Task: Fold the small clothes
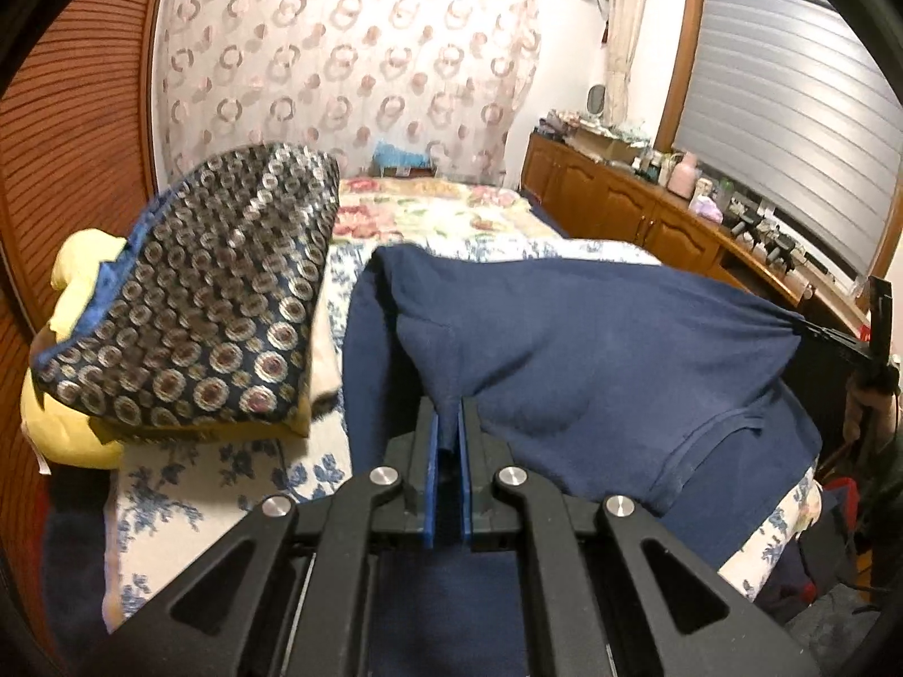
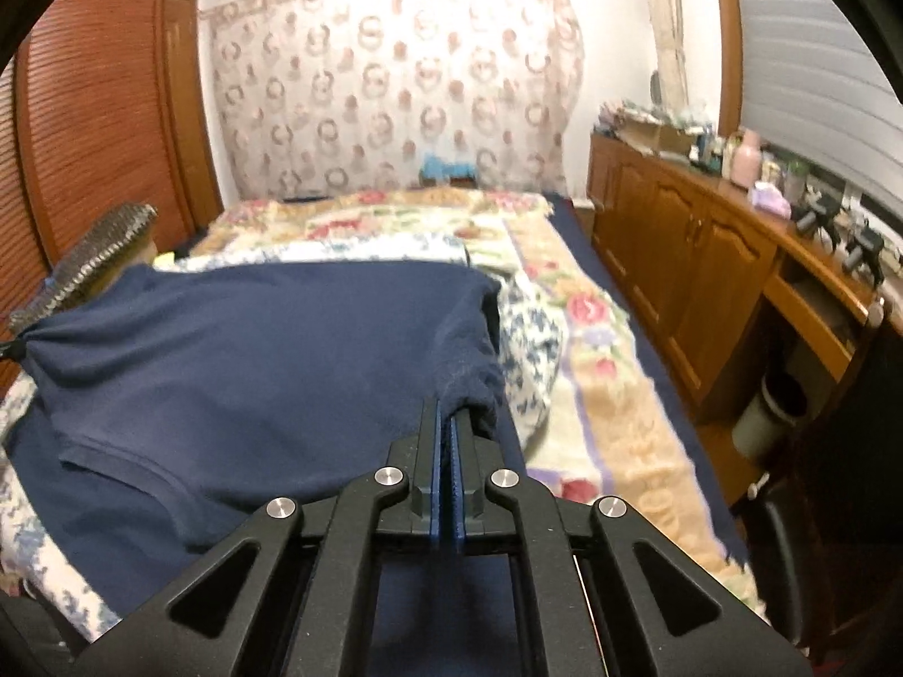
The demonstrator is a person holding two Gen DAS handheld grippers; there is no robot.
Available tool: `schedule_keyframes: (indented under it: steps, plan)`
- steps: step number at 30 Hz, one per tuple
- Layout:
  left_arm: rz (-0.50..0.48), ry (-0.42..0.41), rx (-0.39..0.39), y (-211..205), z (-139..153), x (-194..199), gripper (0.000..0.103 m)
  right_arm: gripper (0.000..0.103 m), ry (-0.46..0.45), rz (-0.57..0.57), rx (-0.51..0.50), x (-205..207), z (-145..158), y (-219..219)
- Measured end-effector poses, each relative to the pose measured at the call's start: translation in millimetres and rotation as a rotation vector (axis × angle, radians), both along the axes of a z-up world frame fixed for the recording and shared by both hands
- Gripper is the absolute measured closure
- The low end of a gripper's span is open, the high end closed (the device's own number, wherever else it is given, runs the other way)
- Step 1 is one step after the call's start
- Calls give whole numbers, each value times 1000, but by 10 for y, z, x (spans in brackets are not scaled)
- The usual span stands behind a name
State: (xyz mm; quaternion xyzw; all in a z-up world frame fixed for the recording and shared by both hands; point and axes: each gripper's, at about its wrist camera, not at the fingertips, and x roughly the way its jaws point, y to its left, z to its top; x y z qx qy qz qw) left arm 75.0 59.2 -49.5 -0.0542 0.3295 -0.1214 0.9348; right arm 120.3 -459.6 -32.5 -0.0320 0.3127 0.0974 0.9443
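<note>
The navy shirt (image 1: 564,338) is stretched in the air between the two tongs, low over the bed (image 2: 609,395), with its long axis running straight from one pair to the other, so it fills the middle of the left view and the left half of the right view. The left tongs (image 1: 450,423) are closed tight on a bunched corner of the cloth at lower centre of their own frame, and the right tongs (image 2: 450,423) are closed just as tight on the opposite corner, where a sleeve or hem bunches up around the tips. Each pair shows up at the far edge of the other's frame, at the end of a taut line of cloth. A curved seam, probably the neckline, sags along the lower edge nearest the cameras, and the slack body of the shirt droops onto the blue-flowered sheet (image 1: 186,485). I'd judge neither hand is nearer; both hold equally, and the fold will turn on swinging that held edge forward, away from the cameras, over the part lying on the bed. At the left of the left frame sits a patterned cushion (image 1: 197,293) on a yellow pillow (image 1: 68,417); a wooden cabinet (image 2: 694,248) runs along the right. I can read no brand, label or writing anywhere.
</note>
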Motion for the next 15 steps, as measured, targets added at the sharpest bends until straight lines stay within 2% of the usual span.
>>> schedule_keyframes:
  steps: [8, 12, 15]
  plan:
    - [12, -42, -43, 190, 182, -206, 99, 103, -64, 25, 0, -321, 362, -37]
    - [6, -30, -22, 173, 164, -326, 99, 103, -71, 33, -14, -486, 459, -82]
    - [7, 4, 12, 158, 36, -367, 99, 103, -36, 38, -21, -581, 391, -131]
